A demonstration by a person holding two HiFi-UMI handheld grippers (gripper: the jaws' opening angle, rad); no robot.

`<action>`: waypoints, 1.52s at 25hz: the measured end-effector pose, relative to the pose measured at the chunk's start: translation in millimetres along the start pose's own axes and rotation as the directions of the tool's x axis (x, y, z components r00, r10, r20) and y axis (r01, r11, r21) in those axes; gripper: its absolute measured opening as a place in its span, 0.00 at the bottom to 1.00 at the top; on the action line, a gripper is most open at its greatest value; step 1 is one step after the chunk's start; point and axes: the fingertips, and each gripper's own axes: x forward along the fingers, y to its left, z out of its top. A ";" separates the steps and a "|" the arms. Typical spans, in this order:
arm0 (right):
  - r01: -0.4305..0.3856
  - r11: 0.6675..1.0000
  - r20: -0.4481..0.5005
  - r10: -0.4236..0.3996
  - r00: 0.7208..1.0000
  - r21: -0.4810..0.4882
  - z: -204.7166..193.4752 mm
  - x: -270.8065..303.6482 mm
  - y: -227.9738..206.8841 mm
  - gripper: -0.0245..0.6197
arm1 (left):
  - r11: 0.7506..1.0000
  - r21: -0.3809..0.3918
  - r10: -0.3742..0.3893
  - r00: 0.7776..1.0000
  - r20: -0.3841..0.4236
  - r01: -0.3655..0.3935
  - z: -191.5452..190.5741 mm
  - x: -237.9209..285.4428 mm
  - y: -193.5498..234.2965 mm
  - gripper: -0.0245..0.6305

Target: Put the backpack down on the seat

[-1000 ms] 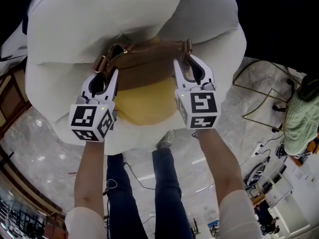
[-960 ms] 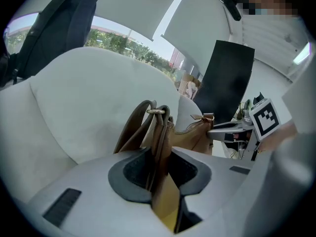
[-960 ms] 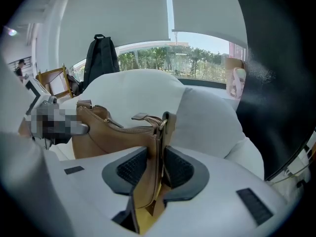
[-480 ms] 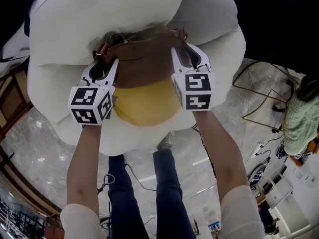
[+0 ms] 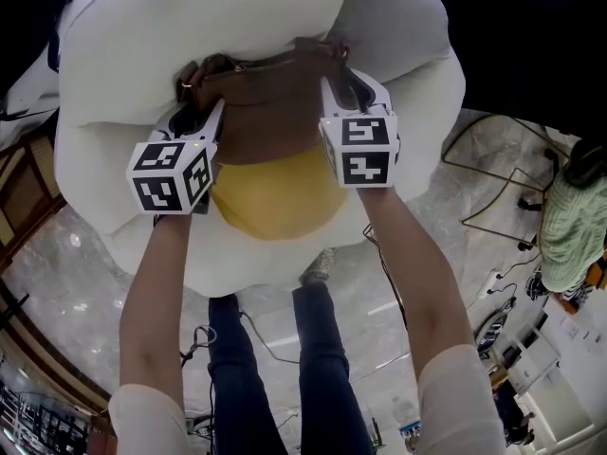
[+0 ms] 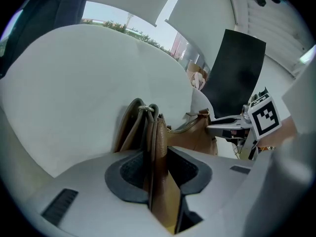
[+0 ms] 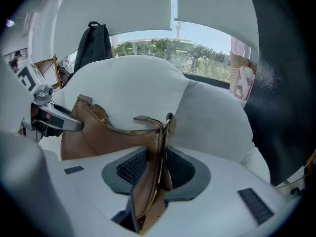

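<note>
A brown leather bag (image 5: 266, 112) with a zip top hangs between my two grippers above the yellow seat cushion (image 5: 275, 197) of a big white padded chair (image 5: 171, 36). My left gripper (image 5: 194, 119) is shut on the bag's left strap end (image 6: 150, 132), whose ring shows just past the pads. At the bag's other end, my right gripper (image 5: 347, 91) is shut on the strap tab (image 7: 160, 147). In the right gripper view the bag's body (image 7: 106, 137) stretches left toward the left gripper (image 7: 54, 118). The bag's underside is hidden.
The chair's white backrest (image 7: 148, 83) and side cushion (image 7: 212, 122) stand right behind the bag. A black backpack (image 7: 94, 41) hangs further back. On the marble floor at right lie cables (image 5: 493, 188), near a person in a green top (image 5: 574, 226). My legs (image 5: 275, 368) show below.
Both grippers have carried the bag forward, deeper over the chair toward its backrest. More of the yellow cushion shows in front of the bag. The grips have not changed.
</note>
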 end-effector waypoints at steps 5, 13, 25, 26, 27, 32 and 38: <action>-0.006 0.999 0.018 0.005 1.000 0.031 0.6 1.5 -6.2 0.26 | 1.000 -0.022 0.001 1.000 -0.016 -0.001 -0.1 1.7 0.0 0.22; -0.022 0.993 0.028 0.019 0.999 0.117 -2.2 -7.6 -8.9 0.38 | 0.998 -0.070 0.000 1.000 -0.030 -0.002 -14.0 -8.8 1.5 0.33; 0.002 0.999 0.063 -0.006 0.998 0.048 9.8 -48.9 -10.1 0.13 | 0.997 -0.043 0.071 0.997 -0.010 -0.071 -3.9 -50.3 -4.0 0.12; 0.001 0.999 0.068 -0.004 0.998 0.046 11.5 -52.8 -9.1 0.11 | 0.997 -0.034 0.069 0.997 -0.016 -0.070 -3.0 -52.7 -6.6 0.11; -0.002 0.999 0.071 -0.002 0.997 0.051 13.3 -56.6 -8.2 0.11 | 0.997 -0.028 0.067 0.998 -0.018 -0.068 -1.6 -55.2 -9.0 0.11; -0.007 0.996 0.088 -0.001 0.996 0.086 25.3 -81.3 -4.3 0.09 | 0.998 -0.018 0.053 0.999 0.001 -0.053 13.7 -73.4 -25.7 0.10; -0.024 0.991 0.115 0.008 0.993 0.134 40.5 -124.5 4.3 0.09 | 1.000 -0.010 0.004 1.000 0.026 -0.004 31.1 -111.3 -61.2 0.10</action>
